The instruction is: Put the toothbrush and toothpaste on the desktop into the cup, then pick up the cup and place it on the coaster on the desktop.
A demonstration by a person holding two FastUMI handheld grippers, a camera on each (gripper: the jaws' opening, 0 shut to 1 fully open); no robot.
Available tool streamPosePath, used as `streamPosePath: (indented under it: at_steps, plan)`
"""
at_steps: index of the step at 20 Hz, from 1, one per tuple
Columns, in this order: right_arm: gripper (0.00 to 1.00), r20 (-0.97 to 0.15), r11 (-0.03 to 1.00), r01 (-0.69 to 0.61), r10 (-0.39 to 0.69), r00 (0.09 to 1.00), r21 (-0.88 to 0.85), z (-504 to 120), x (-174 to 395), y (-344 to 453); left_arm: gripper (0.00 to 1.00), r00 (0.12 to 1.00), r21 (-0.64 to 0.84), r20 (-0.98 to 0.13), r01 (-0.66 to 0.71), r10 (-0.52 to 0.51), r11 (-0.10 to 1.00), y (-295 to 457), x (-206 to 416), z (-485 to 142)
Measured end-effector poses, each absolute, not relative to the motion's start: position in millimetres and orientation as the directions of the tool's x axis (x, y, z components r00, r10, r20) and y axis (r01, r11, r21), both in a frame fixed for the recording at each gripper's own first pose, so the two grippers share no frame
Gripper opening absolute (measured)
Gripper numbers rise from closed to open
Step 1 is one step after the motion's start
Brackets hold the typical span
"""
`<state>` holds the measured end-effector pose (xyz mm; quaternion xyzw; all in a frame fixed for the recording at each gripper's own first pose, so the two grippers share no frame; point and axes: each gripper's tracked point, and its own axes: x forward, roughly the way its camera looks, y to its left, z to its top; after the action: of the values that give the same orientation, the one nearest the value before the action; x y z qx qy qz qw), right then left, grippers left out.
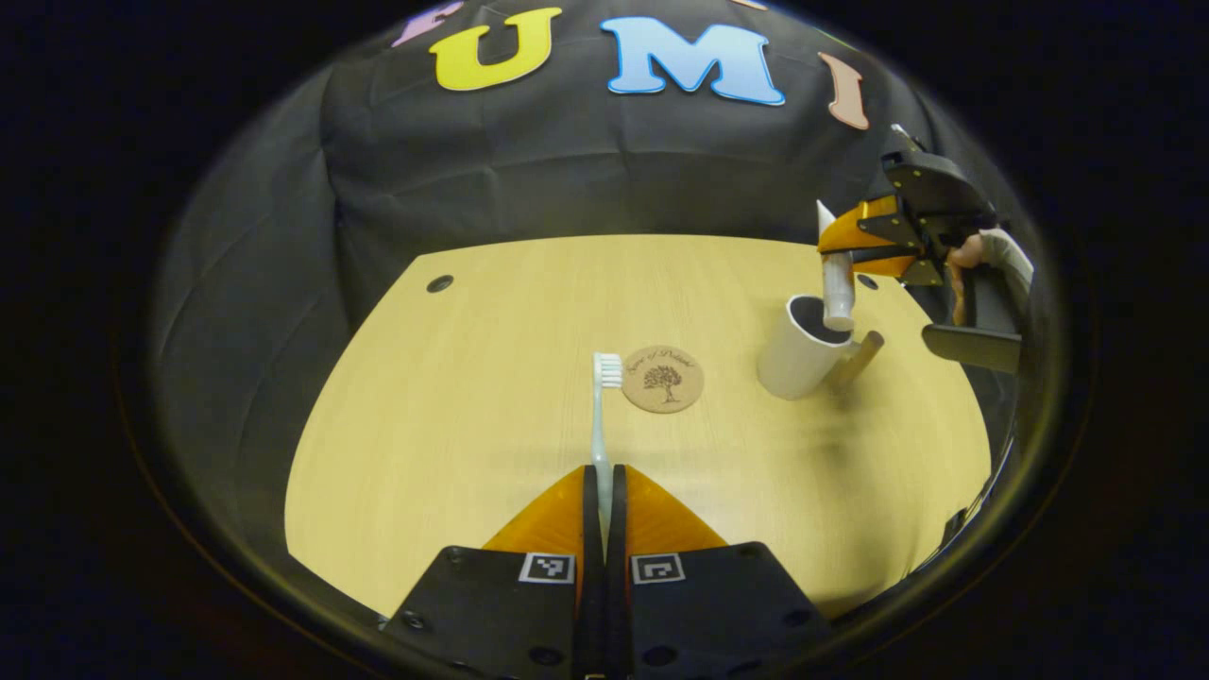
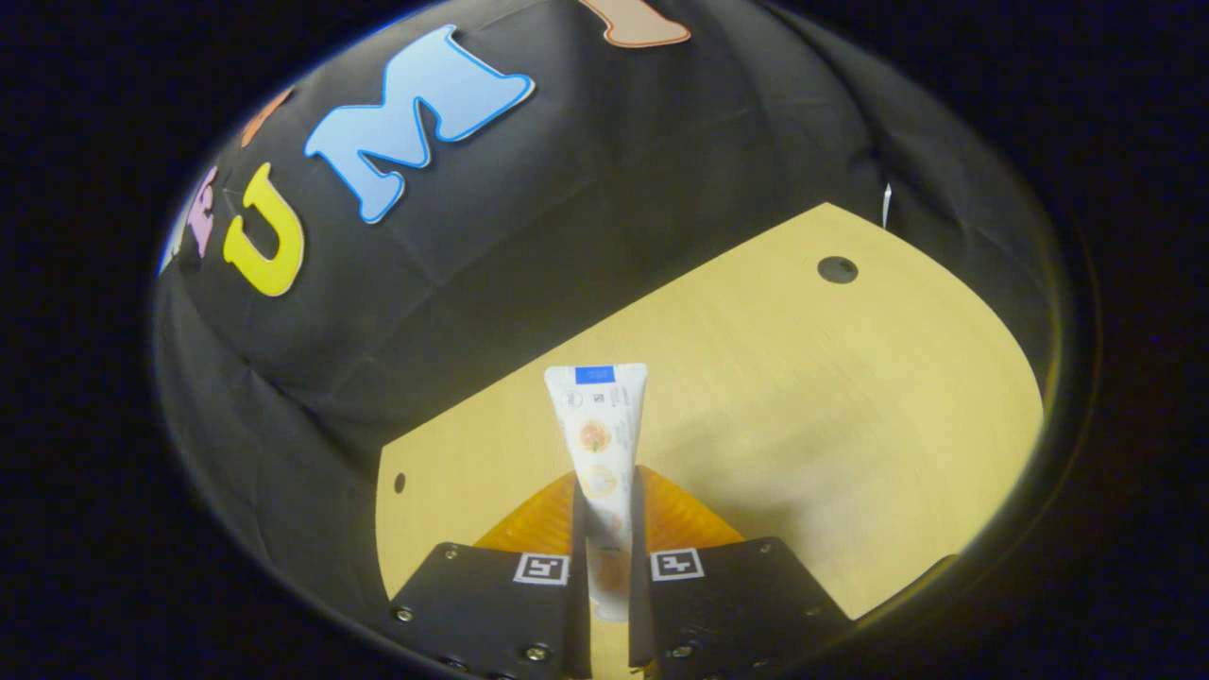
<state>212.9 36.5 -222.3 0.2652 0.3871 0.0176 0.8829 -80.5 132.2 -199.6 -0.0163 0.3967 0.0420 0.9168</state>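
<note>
— Now, left to right? Left hand-held gripper (image 1: 603, 491) clamped on toothbrush (image 1: 601, 416), bristles ahead, kept above the bench (image 1: 453, 397); coaster (image 1: 663, 379) just beyond.

— Then cup (image 1: 803, 359) farther right; right hand-held gripper (image 2: 604, 529) pinching toothpaste (image 2: 599, 444) above its mouth, probably for dropping in.

A pale wooden desktop (image 1: 491, 397) spreads across the left gripper view, its grain running across the picture and its far edge curving against the booth wall. Up at ten o'clock on the board sits a small round dark hole (image 1: 439, 283). The black cloth wall (image 1: 567, 161) hangs behind, creased and folded, wrapping round the board from nine o'clock to three o'clock. In the right gripper view the same desktop (image 2: 831, 397) tilts up toward two o'clock, and there a round dark hole (image 2: 837, 269) sits near the far corner. A smaller hole (image 2: 400, 483) shows at nine o'clock, close to the board's left edge.
</note>
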Motion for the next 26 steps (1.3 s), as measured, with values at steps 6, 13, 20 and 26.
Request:
streamPosePath:
  at_steps: [6,13,20,26]
  plan:
    - [0.17,-0.627,0.915,0.085,0.2,0.753,0.394,-230.0,215.4,51.0,0.08,0.671,0.009,-0.735,-0.133,0.096,0.991,139.5,-94.1,-167.6]
    - [0.17,-0.594,0.943,0.048,0.168,0.787,0.33,-235.7,205.3,55.3,0.07,0.664,0.003,-0.738,-0.171,0.118,0.985,146.4,-93.0,-156.9]
    - [0.28,-0.617,0.954,0.018,0.178,0.767,0.298,-243.1,180.1,57.2,0.07,0.674,-0.006,-0.732,-0.154,0.1,0.988,143.9,-71.4,-146.9]
    - [0.35,-0.646,0.961,0.02,0.17,0.745,0.275,-252.5,160.9,56.2,0.07,0.69,-0.024,-0.719,-0.14,0.08,0.99,135.7,-56.5,-133.8]
